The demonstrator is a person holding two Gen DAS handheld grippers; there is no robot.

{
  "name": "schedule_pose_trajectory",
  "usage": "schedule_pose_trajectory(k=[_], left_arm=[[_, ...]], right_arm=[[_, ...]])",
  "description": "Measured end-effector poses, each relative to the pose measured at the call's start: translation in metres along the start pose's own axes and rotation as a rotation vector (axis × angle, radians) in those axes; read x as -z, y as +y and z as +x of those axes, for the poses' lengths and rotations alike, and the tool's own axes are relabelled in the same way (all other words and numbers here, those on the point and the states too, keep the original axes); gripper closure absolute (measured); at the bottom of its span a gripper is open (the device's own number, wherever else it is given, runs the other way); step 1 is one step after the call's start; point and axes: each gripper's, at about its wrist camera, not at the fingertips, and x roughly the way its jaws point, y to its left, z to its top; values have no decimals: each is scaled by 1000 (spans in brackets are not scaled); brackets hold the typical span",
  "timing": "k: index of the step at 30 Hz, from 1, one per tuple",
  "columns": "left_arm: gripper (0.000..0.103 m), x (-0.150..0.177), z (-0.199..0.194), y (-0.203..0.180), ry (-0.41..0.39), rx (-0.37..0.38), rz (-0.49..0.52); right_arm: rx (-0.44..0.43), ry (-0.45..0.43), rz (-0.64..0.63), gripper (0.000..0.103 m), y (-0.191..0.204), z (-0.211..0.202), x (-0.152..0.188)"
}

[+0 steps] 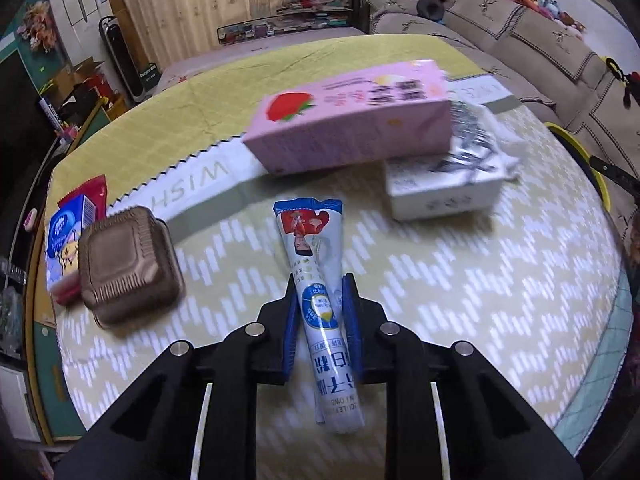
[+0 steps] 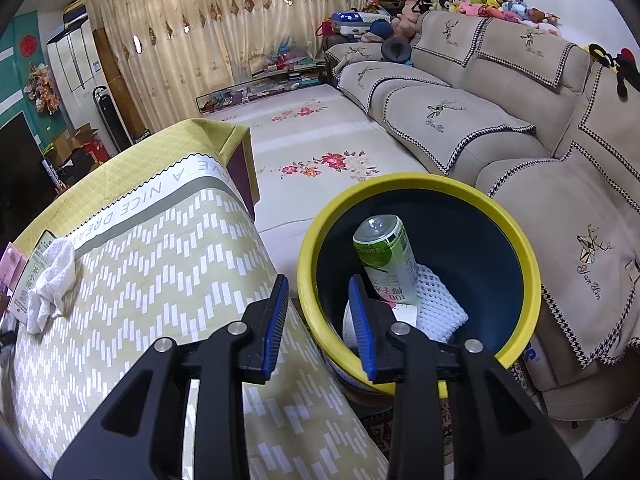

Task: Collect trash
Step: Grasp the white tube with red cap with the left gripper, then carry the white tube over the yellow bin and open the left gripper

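A long white and blue tube-shaped wrapper (image 1: 316, 280) lies on the patterned tablecloth (image 1: 480, 300), pointing away from me. My left gripper (image 1: 320, 280) straddles its middle, and both blue pads touch its sides. In the right wrist view, my right gripper (image 2: 319, 280) hangs open and empty over the gap between the table edge and a yellow-rimmed blue bin (image 2: 400, 182). A green can (image 2: 386, 256) and a white foam net (image 2: 436, 304) lie inside the bin. A crumpled white tissue (image 2: 52, 276) rests on the table at the left.
Behind the wrapper a pink carton (image 1: 352, 116) leans on a white box (image 1: 444, 192). A brown plastic tray (image 1: 128, 264) and a blue and red snack packet (image 1: 66, 236) sit at the left. The bin's rim (image 1: 580, 152) shows past the table's right edge. A sofa (image 2: 520, 140) stands beyond.
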Motion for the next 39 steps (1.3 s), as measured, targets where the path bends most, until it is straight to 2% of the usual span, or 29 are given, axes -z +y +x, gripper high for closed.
schedule_pose_trajectory(k=[6, 9, 13, 18, 25, 30, 39], left_arm=[[82, 9, -41, -50, -73, 39, 46], [82, 6, -61, -82, -111, 69, 84], [82, -6, -86, -133, -162, 130, 160], [82, -34, -97, -200, -189, 222, 260], [82, -74, -71, -304, -180, 359, 394], [82, -114, -25, -369, -126, 427, 425], [81, -165, 45, -452, -84, 423, 462]], right_arm=[[-2, -38, 7, 73, -2, -7, 0], [-42, -64, 41, 72, -10, -13, 1], [-48, -109, 71, 62, -33, -29, 3], [-6, -134, 136, 62, -79, -43, 6], [54, -132, 234, 62, -144, -51, 21], [81, -122, 275, 62, -171, -52, 31], [111, -129, 322, 61, -204, -61, 39]])
